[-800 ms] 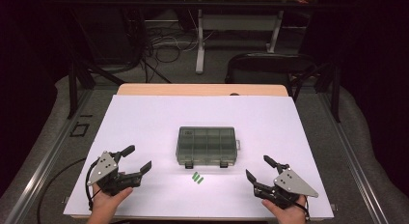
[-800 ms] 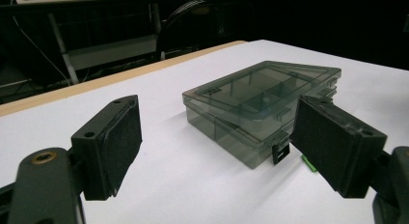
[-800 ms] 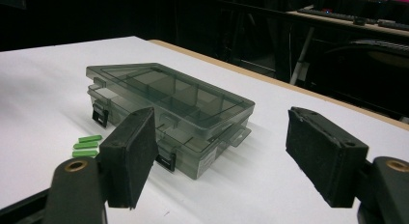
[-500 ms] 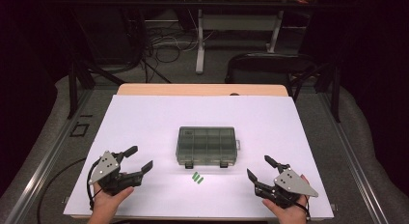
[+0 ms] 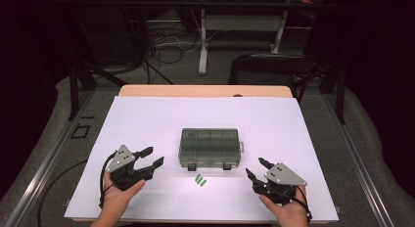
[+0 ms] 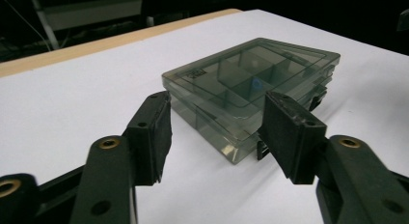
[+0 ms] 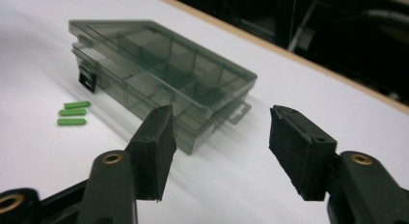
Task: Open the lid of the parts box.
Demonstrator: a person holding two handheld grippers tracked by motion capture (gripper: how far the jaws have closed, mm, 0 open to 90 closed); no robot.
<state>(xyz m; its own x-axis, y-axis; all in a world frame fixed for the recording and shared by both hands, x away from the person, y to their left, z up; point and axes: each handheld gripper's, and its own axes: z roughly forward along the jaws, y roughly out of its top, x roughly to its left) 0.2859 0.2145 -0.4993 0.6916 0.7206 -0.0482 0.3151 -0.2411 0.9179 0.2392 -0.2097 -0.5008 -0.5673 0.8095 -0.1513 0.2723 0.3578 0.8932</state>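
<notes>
White table top (image 5: 147, 119), broad and flat, under both grippers and reaching well ahead of them, with a wooden edge (image 5: 205, 90) at the far side. Beyond that, dark floor, cables and a chair (image 5: 274, 65), well apart from either gripper.

Smoky clear compartment box (image 5: 210, 148), lid down, flat on the white surface, ahead of and between the two grippers: to the right of the left one, to the left of the right one, touching neither. Dividers visible through the lid; two dark latches (image 5: 192, 167) on the near side wall, facing the hands. In the left gripper view, same box (image 6: 251, 93) just past the jaw tips, one corner toward the camera. In the right gripper view, box (image 7: 164, 74) ahead and slightly left of the jaws, a small tab jutting from its near side.

Left gripper (image 5: 150, 156), held in the left hand (image 5: 117, 197), angled toward the box, jaws apart with nothing between them; bare white surface in the gap (image 6: 214, 132). Right gripper (image 5: 258, 168), held in the right hand (image 5: 286, 210), angled toward the box as well, jaws likewise spread wide and empty (image 7: 219, 132).

Three small green pieces (image 5: 200, 180) side by side on the table, just in front of the box's latched side, roughly midway between the grippers; in the right gripper view, far left of the jaws (image 7: 72, 113), apart from the box.
</notes>
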